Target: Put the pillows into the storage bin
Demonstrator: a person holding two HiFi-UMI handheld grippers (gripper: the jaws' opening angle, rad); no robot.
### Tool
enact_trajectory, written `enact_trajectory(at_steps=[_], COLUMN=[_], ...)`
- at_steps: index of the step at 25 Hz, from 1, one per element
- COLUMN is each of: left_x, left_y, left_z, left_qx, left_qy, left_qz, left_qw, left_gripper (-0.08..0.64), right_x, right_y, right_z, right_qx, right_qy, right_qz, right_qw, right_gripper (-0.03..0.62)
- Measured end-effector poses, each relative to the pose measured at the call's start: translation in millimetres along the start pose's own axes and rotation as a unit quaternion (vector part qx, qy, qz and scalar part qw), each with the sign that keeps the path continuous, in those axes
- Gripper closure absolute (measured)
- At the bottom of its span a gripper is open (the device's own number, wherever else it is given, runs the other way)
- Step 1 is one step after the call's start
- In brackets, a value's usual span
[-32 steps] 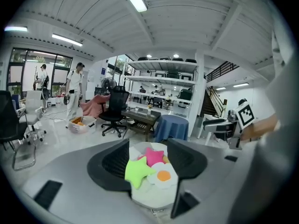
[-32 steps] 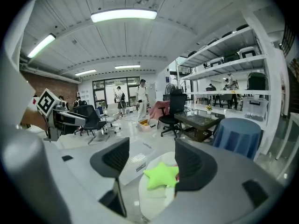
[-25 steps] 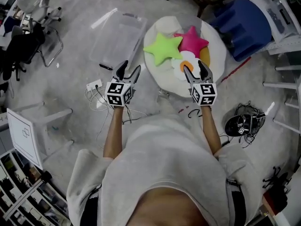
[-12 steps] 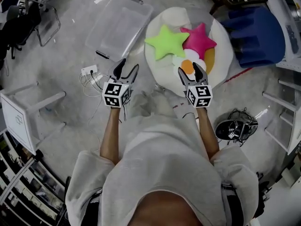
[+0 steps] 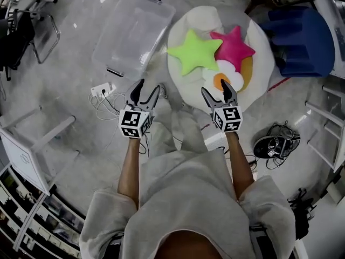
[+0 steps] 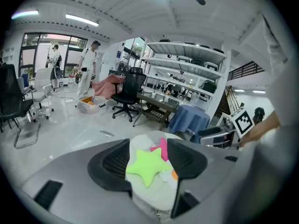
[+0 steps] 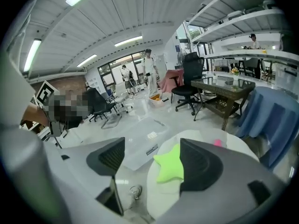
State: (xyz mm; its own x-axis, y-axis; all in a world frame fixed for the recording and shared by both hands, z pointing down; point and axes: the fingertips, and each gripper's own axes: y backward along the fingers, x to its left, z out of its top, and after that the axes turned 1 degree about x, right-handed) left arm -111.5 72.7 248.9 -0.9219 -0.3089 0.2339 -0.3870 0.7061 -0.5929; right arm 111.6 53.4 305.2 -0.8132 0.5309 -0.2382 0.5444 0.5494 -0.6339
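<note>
Found the head view bright and evenly lit from overhead, colours slightly washed. Noted only soft, faint shadows on the pale floor point(image 5: 81, 123). Recorded straight lines bending toward the rim, worst at 3 and 9 o'clock. Saw heavy fisheye in both gripper views, with black corners outside the round field. Logged ceiling tube lamps point(image 6: 81, 18) at 11 o'clock in the left gripper view, further lamps point(image 7: 128, 41) near 12 in the right. Marked daylight glare at the windows point(image 6: 44, 48) at 9 o'clock; near foreground soft.

Pillows point(image 5: 197, 51) on beanbag point(image 5: 181, 84), storage bin point(image 5: 132, 34) left
</note>
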Motion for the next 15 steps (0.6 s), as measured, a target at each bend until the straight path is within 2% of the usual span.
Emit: enact_trajectory(at_steps=[7, 15], left_x=[47.3, 87.2], left_y=[-53.7, -93.5], left_z=[-28.2, -77.6], left_qx=[0.014, 0.026], left_qy=[0.011, 0.026], left_qz=[-0.031, -0.039], left_qw=[0.9994, 0.9986], left_gripper=[0.319, 0.319], right_x=[1.0, -3.4], right_y=[-71.7, -161.8], right_z=[-26.6, -93.9], right_qx=[0.018, 0.055], right_qy=[-0.018, -0.063], right_qz=[-0.019, -0.016], right_qw=[0.999, 0.996], right_gripper=[0.217, 0.173])
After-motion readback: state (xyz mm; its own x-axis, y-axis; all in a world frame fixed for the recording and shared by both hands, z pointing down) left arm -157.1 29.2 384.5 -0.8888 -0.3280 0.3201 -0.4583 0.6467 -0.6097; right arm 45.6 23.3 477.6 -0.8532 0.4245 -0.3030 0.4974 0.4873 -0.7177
